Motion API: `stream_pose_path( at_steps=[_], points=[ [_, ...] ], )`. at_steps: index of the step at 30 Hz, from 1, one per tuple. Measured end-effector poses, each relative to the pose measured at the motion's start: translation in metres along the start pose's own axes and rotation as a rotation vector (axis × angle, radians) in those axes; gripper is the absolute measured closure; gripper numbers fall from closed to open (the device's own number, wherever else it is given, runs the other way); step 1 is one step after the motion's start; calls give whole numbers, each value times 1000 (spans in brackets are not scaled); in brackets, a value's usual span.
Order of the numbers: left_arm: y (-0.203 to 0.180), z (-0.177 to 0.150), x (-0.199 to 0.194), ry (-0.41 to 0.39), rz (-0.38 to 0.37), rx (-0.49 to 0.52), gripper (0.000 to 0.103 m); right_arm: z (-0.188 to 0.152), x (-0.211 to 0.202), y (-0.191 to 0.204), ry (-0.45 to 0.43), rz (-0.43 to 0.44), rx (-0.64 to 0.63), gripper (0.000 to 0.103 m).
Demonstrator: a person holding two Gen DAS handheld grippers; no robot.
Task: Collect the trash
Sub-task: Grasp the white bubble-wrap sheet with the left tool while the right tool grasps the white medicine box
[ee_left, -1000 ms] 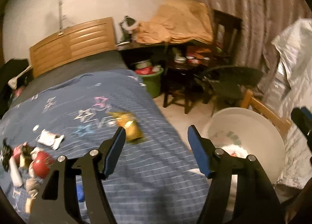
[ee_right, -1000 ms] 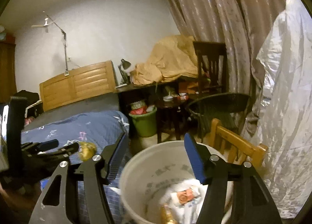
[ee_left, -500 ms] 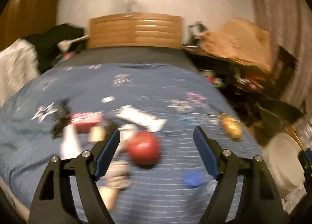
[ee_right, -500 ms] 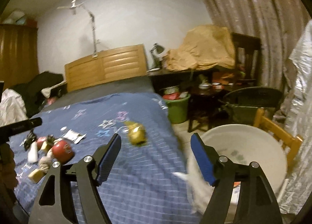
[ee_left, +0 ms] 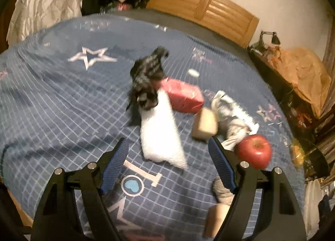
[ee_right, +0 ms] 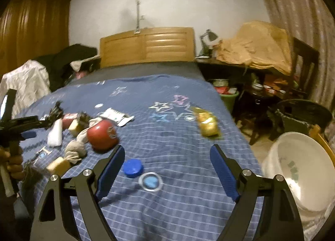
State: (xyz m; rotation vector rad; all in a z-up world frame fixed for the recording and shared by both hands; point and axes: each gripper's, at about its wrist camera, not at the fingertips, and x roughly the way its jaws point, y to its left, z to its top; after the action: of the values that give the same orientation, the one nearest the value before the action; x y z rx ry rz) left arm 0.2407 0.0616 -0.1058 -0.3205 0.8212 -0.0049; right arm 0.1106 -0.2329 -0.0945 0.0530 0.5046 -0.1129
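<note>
Trash lies on the blue star quilt. My left gripper hangs open over a white packet, its pads clear of it. Around it are a black crumpled wrapper, a red packet, a tan block, a white wrapper and a red apple. My right gripper is empty above the quilt, its jaws opening. A blue cap lies by its left finger. The apple and a yellow packet lie farther off.
A white bucket stands off the bed's right side by a wooden chair. A hand holds the left gripper at the far left. Headboard, cluttered side tables and a green bin lie beyond.
Both grippers have swung left, away from the white bucket and over the bed's trash heap. Both pairs of jaws stand wider. The left view has rolled and dropped closer to the quilt.
</note>
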Motion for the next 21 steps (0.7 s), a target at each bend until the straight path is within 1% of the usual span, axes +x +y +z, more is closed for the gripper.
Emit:
stream_pose_path(
  at_steps=[5, 8, 9, 10, 11, 13, 14, 17, 18, 19, 20, 21],
  points=[
    [8, 3, 38, 78, -3, -39, 28, 28, 38, 12, 42, 76, -53, 19],
    [14, 6, 54, 99, -18, -59, 28, 56, 78, 26, 86, 147, -121, 19],
    [15, 7, 58, 101, -23, -58, 30, 66, 95, 33, 109, 184, -153, 19],
    [14, 7, 62, 99, -24, -54, 37, 76, 112, 39, 134, 218, -182, 18],
    [14, 8, 65, 94, -21, -46, 42, 84, 126, 43, 156, 249, -204, 17],
    [12, 8, 68, 76, -22, -33, 48, 103, 165, 56, 216, 326, -245, 16],
    [12, 7, 69, 67, -21, -30, 49, 110, 181, 60, 246, 361, -257, 16],
    [12, 6, 73, 55, -27, -26, 48, 131, 243, 81, 371, 509, -295, 15],
    [13, 7, 73, 54, -34, -28, 46, 134, 253, 87, 389, 526, -313, 15],
    [13, 6, 74, 52, -50, -28, 42, 137, 265, 95, 409, 547, -343, 15],
    [14, 6, 75, 50, -61, -29, 39, 138, 276, 102, 426, 561, -370, 15],
    [14, 6, 75, 47, -66, -30, 38, 139, 290, 110, 454, 583, -398, 15]
  ],
)
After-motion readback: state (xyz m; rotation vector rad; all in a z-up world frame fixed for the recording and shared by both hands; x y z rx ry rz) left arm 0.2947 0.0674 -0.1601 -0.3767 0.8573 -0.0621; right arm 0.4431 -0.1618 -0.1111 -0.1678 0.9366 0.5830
